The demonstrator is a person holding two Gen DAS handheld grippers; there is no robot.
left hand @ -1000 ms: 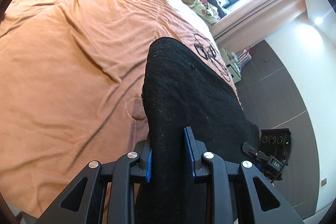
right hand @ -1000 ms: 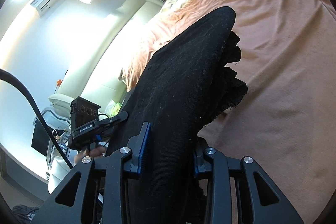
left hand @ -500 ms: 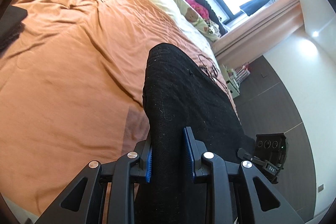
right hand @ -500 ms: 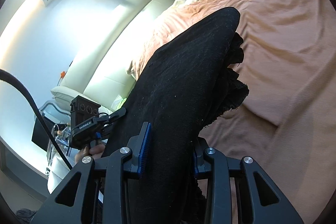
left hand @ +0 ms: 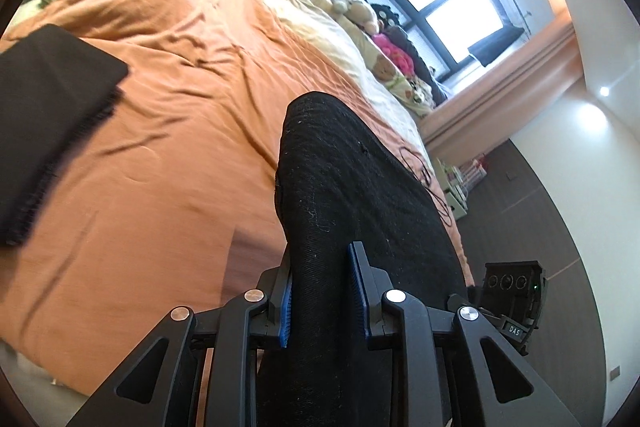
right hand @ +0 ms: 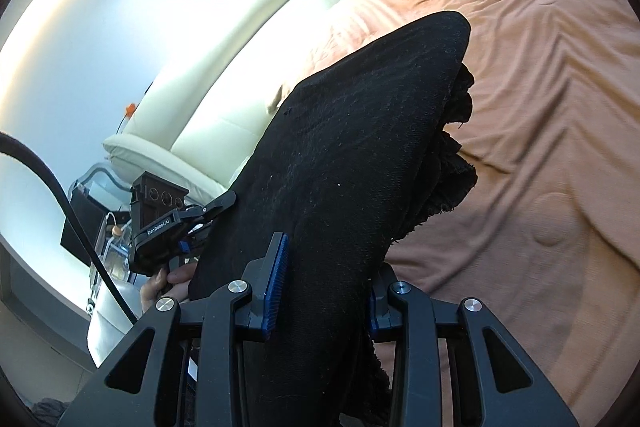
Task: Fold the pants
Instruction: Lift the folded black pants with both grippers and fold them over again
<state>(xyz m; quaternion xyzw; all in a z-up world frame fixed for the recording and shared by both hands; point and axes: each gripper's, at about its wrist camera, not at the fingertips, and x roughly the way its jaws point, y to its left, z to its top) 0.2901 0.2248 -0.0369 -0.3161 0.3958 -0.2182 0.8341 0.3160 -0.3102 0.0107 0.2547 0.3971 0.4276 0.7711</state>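
Orange-sheeted bed (left hand: 168, 155), folded black cloth (left hand: 44, 107)

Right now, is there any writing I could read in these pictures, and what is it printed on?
"GenRobot.AI": white letters on the black body of the left gripper, seen from the right wrist camera.
"DAS": small label on the right gripper, seen from the left wrist camera.
No readable text on the black pants or the orange bedspread.

Two close wrist views over bed (left hand: 168, 155)
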